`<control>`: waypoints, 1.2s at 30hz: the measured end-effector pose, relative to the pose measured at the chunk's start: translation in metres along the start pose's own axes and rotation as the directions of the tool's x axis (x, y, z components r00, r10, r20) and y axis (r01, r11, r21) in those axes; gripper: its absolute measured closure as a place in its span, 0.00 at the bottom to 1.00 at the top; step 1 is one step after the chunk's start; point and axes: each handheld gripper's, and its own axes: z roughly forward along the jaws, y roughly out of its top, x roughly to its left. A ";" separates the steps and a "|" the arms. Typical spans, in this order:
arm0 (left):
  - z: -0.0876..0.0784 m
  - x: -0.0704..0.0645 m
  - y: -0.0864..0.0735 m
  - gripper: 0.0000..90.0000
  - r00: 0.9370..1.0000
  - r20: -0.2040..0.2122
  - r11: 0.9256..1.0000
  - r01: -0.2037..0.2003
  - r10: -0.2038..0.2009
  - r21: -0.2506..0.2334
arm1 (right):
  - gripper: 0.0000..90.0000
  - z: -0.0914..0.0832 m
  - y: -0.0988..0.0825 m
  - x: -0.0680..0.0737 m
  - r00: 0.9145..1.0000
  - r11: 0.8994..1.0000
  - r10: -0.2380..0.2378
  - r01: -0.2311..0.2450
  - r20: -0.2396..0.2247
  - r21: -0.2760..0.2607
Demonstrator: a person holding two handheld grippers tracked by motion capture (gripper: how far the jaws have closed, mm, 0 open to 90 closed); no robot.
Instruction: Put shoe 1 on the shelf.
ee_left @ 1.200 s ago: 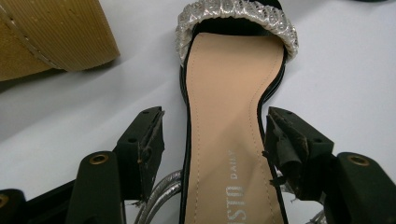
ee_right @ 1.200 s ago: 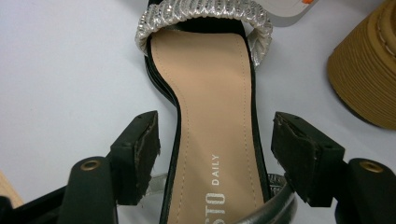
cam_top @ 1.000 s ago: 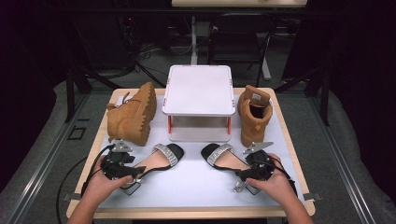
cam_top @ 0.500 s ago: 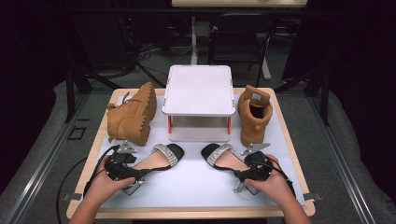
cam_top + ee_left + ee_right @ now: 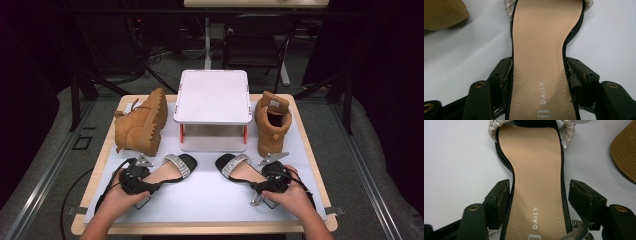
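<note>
each hand is working a black sandal at its heel end, so the step in hand looks like gripping the pair to lift them, perhaps toward the white stand [image 5: 212,95] at twelve o'clock on the table [image 5: 100,165]; doing it well is meaning squeezing squarely across the narrow waist of each sole, both sides seated, before raising. the left gripper [image 5: 537,75] is straddling the left sandal [image 5: 172,169] at seven o'clock; its jaws have just been closing and are now pressing both edges of the sole, holding it. the right gripper [image 5: 537,195] is straddling the right sandal [image 5: 240,169] at five o'clock, its left pad touching and its right pad standing off, so the jaws are fairly wide and not yet clamping. tan boots are sitting at ten and two o'clock.
</note>
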 end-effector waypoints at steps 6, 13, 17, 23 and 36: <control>0.000 -0.001 0.000 0.46 1.000 -0.007 1.000 0.000 0.000 -0.002 | 0.38 0.002 0.004 0.003 0.999 0.999 -0.034 0.033 0.022 0.031; 0.001 -0.002 -0.001 0.46 1.000 -0.011 1.000 -0.007 0.007 -0.005 | 0.38 0.003 0.004 0.005 0.997 0.996 -0.067 0.065 0.035 0.054; 0.002 -0.002 -0.001 0.45 1.000 -0.020 1.000 -0.007 0.007 -0.010 | 0.38 0.004 0.003 0.005 0.997 0.997 -0.064 0.062 0.034 0.046; 0.002 -0.004 -0.002 0.46 0.999 -0.031 1.000 -0.011 0.010 -0.021 | 0.42 0.004 0.001 0.007 0.996 0.997 -0.070 0.069 0.047 0.033; 0.001 -0.006 -0.004 0.47 0.999 -0.043 0.999 -0.022 0.020 -0.038 | 0.44 0.002 -0.004 0.008 0.997 0.998 -0.058 0.059 0.050 -0.021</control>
